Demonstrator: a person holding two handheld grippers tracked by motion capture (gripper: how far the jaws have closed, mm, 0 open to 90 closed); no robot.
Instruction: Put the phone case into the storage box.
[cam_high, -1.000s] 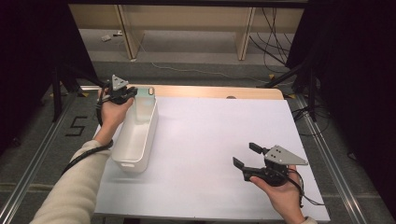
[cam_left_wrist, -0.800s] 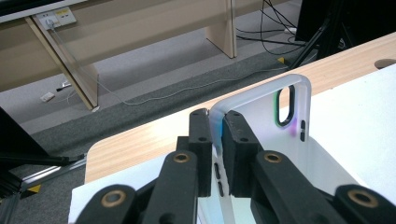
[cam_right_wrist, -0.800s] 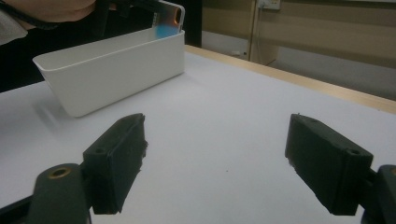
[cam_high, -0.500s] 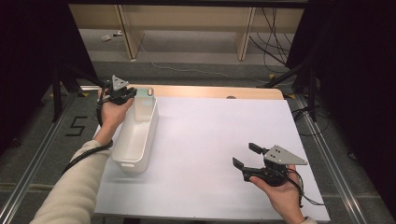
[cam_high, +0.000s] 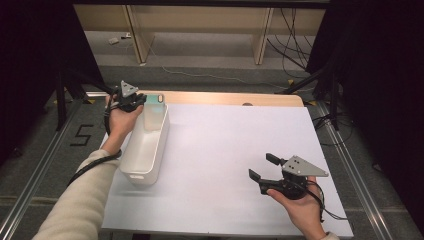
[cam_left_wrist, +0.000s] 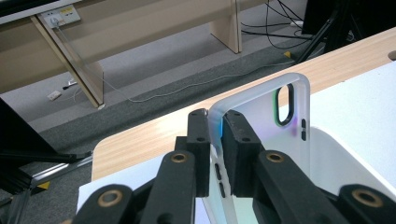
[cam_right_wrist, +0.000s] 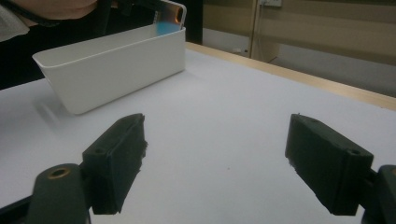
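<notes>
Frosted translucent phone case (cam_left_wrist: 261, 121), white bin (cam_high: 145, 147), black tool (cam_left_wrist: 217, 140)

One numeral on the floor
A dark "5" (cam_high: 81, 135) is marked on the grey floor (cam_high: 45, 150) left of the bench (cam_high: 240, 150); the yellow-tagged wall plate (cam_left_wrist: 58, 16) in the left gripper view carries print too small to read

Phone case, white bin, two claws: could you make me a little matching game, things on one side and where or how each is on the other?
Things:
1. phone case
2. white bin
3. left claw
4. right claw

States:
A. jaws wide apart, nothing between them
B. stands on the table's left side
C. clamped shut on a thin edge
D. translucent, held over the bin's far end

Pairs: 1-D, 2-B, 3-C, 4-A
</notes>
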